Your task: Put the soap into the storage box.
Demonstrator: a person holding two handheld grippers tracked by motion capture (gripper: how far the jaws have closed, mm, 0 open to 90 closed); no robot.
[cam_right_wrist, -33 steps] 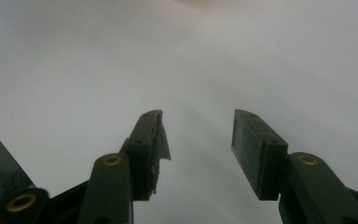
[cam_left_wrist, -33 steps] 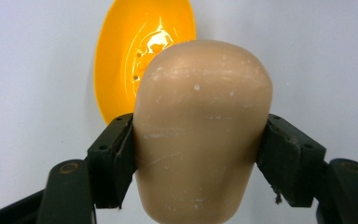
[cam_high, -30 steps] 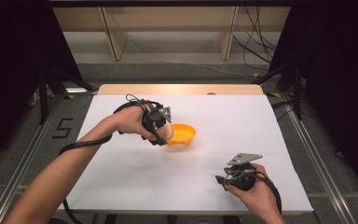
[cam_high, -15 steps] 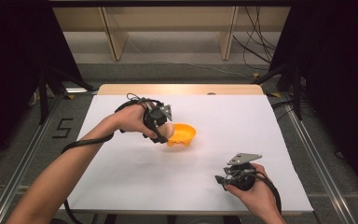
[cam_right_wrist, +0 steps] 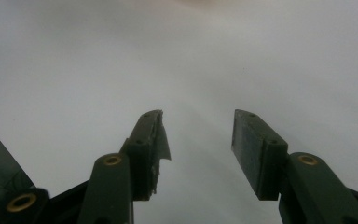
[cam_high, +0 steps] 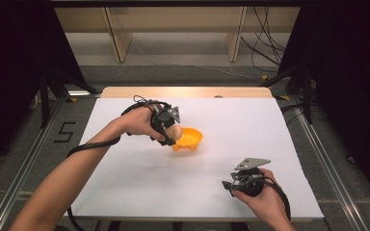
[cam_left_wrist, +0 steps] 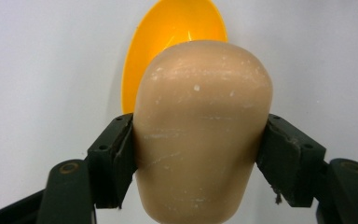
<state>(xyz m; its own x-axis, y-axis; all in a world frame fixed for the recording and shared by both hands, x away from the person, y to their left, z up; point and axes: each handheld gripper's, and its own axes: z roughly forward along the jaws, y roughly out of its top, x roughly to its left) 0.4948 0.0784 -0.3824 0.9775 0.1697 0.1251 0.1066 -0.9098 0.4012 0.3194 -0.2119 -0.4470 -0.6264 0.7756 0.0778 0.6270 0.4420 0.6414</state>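
One beige lump (cam_left_wrist: 200, 126); rounded end toward bowl (cam_left_wrist: 172, 42).

From above I see my left gripper (cam_high: 171, 134) clamped on a beige rounded block (cam_high: 176, 131), held right at the near rim of the orange bowl (cam_high: 189, 139) on the white surface (cam_high: 139, 183). My right gripper (cam_high: 227, 185) rests low at the near right, well apart from both.

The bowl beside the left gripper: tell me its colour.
The bowl is bright orange-yellow, plain with no pattern. It shows best in the left gripper view.
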